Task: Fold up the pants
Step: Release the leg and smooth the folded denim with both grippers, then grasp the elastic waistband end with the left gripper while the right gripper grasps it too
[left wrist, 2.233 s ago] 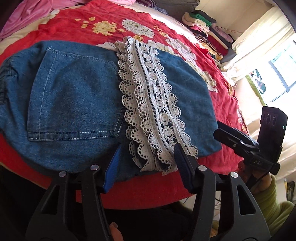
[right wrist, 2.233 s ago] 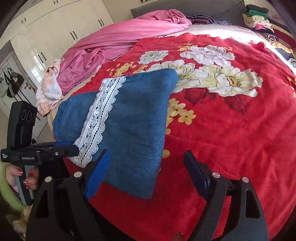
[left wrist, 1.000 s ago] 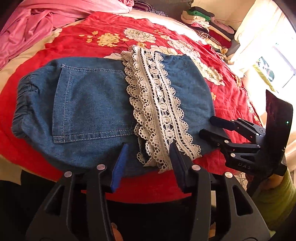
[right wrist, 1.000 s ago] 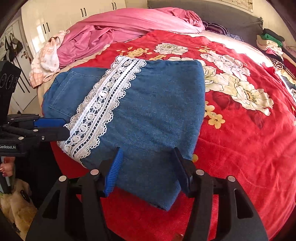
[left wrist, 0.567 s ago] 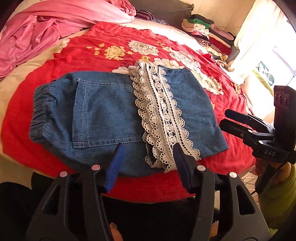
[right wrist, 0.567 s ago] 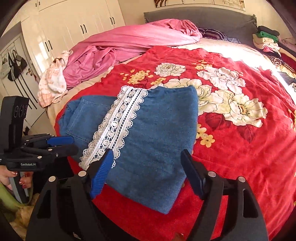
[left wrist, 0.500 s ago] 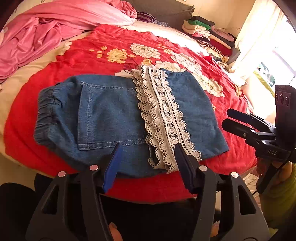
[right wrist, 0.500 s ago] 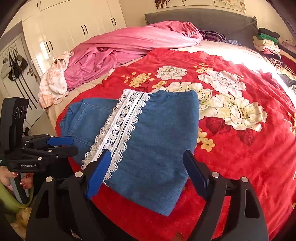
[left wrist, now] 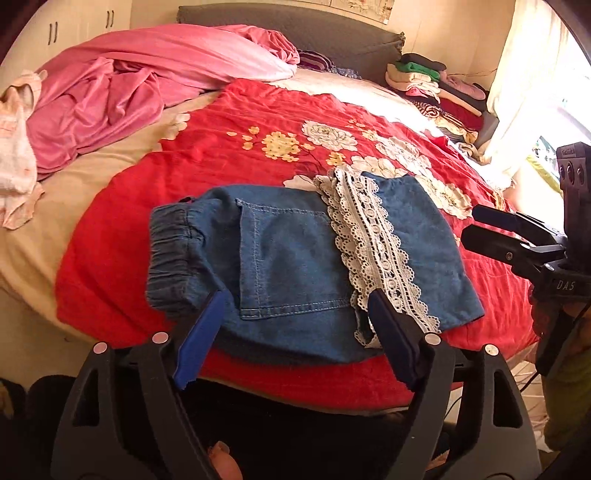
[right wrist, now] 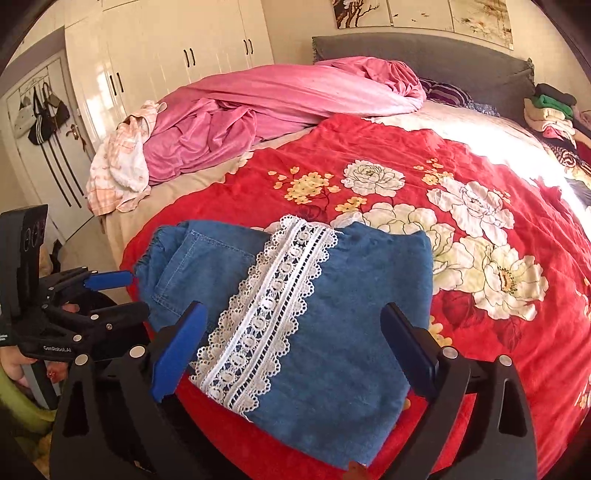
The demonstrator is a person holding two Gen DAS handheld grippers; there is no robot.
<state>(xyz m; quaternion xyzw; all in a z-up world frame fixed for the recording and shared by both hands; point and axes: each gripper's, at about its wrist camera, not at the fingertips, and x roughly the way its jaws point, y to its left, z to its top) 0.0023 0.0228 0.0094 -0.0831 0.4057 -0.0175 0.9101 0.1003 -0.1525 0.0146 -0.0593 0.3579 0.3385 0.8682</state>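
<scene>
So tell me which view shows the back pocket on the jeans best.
The left wrist view: the back pocket lies whole there, stitching plain on three sides. The right wrist view shows the pocket only as a slanted part, cut off by the lace strip and a claw finger.

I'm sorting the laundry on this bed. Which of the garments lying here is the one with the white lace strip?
The folded blue denim pants at the near edge of the red floral blanket. The pink bedding and the stacked clothes by the headboard show no lace.

Cream wardrobe [right wrist: 177,62] left; grey headboard [right wrist: 424,55]; paintings [right wrist: 421,13] above; sunlit curtain [left wrist: 535,66] right.
</scene>
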